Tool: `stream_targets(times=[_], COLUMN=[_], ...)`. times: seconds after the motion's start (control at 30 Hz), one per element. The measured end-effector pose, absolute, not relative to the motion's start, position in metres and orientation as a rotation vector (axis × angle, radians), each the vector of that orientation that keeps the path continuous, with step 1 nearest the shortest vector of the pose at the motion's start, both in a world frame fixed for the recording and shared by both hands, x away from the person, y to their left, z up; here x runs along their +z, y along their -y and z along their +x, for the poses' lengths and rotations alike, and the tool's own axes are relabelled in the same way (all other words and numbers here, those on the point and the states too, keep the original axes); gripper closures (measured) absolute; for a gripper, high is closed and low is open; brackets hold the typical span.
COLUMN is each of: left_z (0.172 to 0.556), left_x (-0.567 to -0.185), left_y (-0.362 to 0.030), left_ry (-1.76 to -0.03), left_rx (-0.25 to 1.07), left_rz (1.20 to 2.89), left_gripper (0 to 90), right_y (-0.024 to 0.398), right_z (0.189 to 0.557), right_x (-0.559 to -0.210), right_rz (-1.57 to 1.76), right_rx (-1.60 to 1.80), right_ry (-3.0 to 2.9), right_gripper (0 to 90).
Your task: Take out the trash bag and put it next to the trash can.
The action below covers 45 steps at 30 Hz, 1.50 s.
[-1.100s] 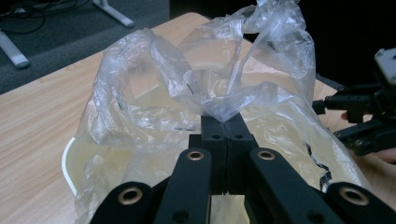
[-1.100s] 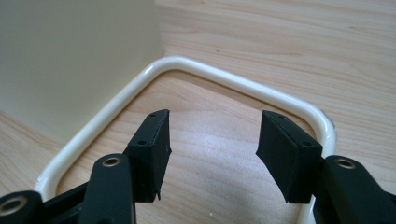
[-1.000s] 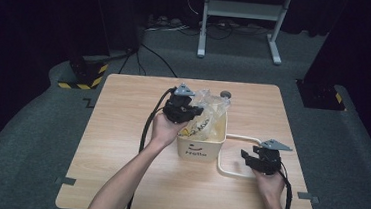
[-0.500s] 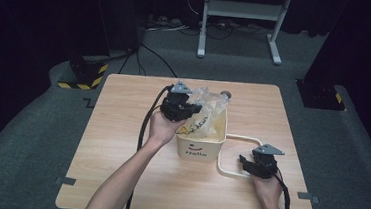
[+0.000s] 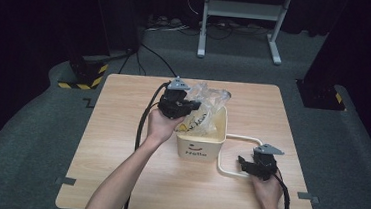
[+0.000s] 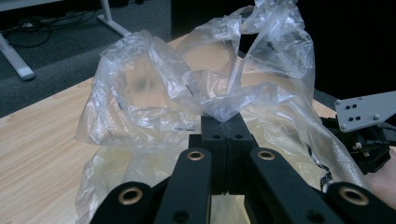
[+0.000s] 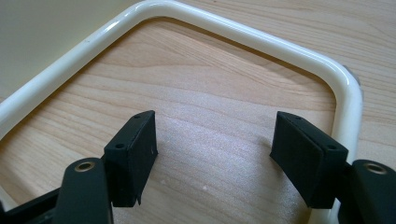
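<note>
Cream bin point(image 5: 201, 148) front reads "Hello" under smile mark

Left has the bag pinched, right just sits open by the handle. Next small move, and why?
Probably lift the left gripper a little to draw the plastic bag up out of the cream bin. Its jaws are shut on a bag fold, while the right gripper has just opened, empty, inside the handle loop.

We see a wooden bench point(image 5: 118, 169) with a cream box point(image 5: 201, 146) in the middle. A crinkly clear bag point(image 5: 204, 103) sticks out of the box. Our left gripper point(image 5: 186, 106) holds the bag near its top. Our right gripper point(image 5: 243, 163) sits low by the box's cream handle point(image 5: 236, 137), which lies flat on the bench.
</note>
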State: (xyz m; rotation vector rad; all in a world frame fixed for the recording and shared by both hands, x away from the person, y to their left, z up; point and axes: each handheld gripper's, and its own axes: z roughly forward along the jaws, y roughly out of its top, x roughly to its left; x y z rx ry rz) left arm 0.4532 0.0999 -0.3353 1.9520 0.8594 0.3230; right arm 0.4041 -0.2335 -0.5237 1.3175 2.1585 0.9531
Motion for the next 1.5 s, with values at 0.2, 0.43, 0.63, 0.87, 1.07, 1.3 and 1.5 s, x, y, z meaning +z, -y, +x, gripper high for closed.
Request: stream_targets(times=[0.2,0.43,0.63,0.87,1.07,1.3,1.5], left_z=[0.452,0.451,0.448,0.444,0.442,0.439,0.438], left_x=[-0.329,-0.325,-0.315,-0.310,-0.305,-0.303,-0.300], left_y=[-0.107,-0.117,-0.124,-0.134,-0.142,-0.151,-0.158], left_ry=[-0.861,-0.876,-0.869,-0.886,-0.894,-0.907,-0.919], left_rx=[0.321,0.325,0.345,0.361,0.364,0.388,0.395], left_rz=[1.917,1.892,1.866,1.855,1.823,1.797,1.775], left_gripper=[89.5,89.6,89.6,89.7,89.7,89.8,89.8], right_y=[0.234,0.234,0.234,0.234,0.234,0.234,0.234], right_z=[0.404,0.404,0.403,0.403,0.403,0.403,0.403], right_x=[-0.524,-0.524,-0.524,-0.524,-0.524,-0.524,-0.524], right_rz=[1.322,1.325,1.325,1.324,1.324,1.324,1.324], right_rx=[0.954,0.953,0.954,0.954,0.954,0.955,0.954], right_ry=[-2.157,-2.155,-2.154,-2.154,-2.154,-2.154,-2.154], right_gripper=[30.5,30.4,30.3,30.3,30.4,30.3,30.4])
